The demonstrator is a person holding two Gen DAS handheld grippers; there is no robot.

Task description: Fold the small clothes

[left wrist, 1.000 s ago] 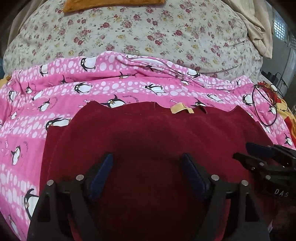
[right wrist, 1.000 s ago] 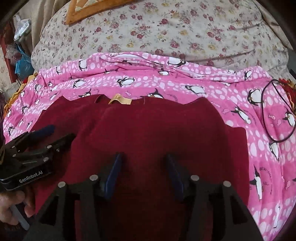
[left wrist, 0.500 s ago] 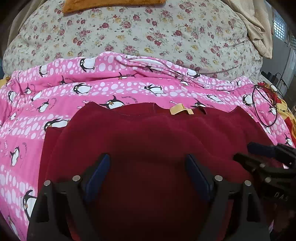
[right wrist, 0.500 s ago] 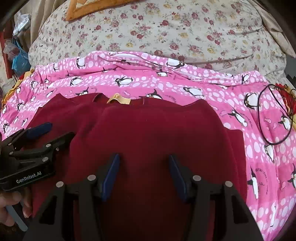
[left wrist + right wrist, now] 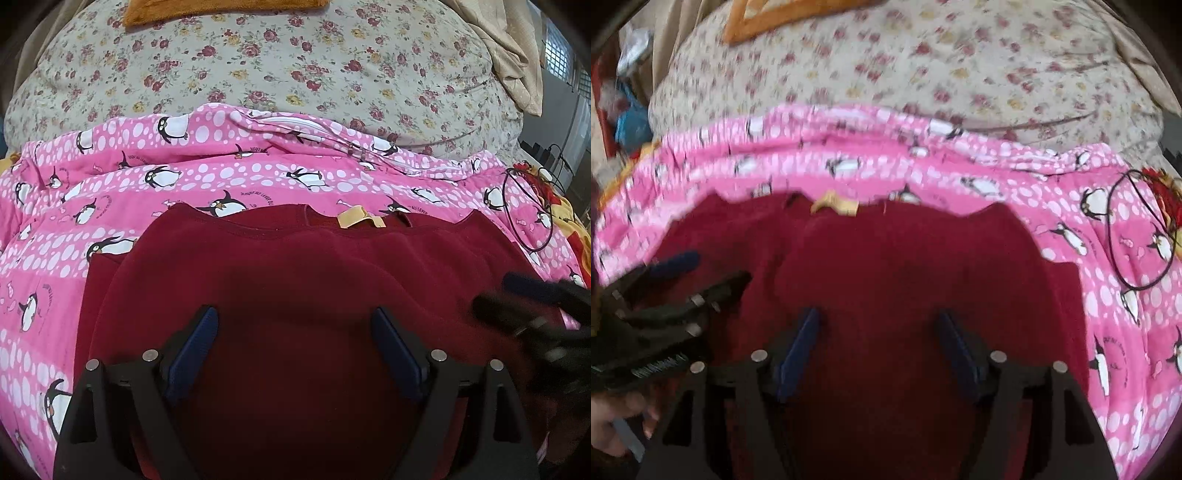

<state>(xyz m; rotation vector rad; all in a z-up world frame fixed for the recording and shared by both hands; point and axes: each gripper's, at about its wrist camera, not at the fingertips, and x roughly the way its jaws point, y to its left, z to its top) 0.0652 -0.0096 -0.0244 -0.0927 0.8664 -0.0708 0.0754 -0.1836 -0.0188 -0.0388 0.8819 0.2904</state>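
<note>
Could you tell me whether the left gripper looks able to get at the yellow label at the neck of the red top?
Probably yes: the left gripper is open over the red top, and only flat cloth lies between it and the yellow label.

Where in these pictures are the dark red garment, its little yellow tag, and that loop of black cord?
dark red garment (image 5: 295, 280), left wrist view, on the flat middle of the cloth.
yellow tag (image 5: 356, 218), left wrist view, on the tag at the far edge.
black cord (image 5: 1115, 258), right wrist view, on the loop's left strand.

Pink penguin blanket: printed script beside penguins, partly legible "JUSQU'AU LEVER DU". Nothing else readable.
</note>
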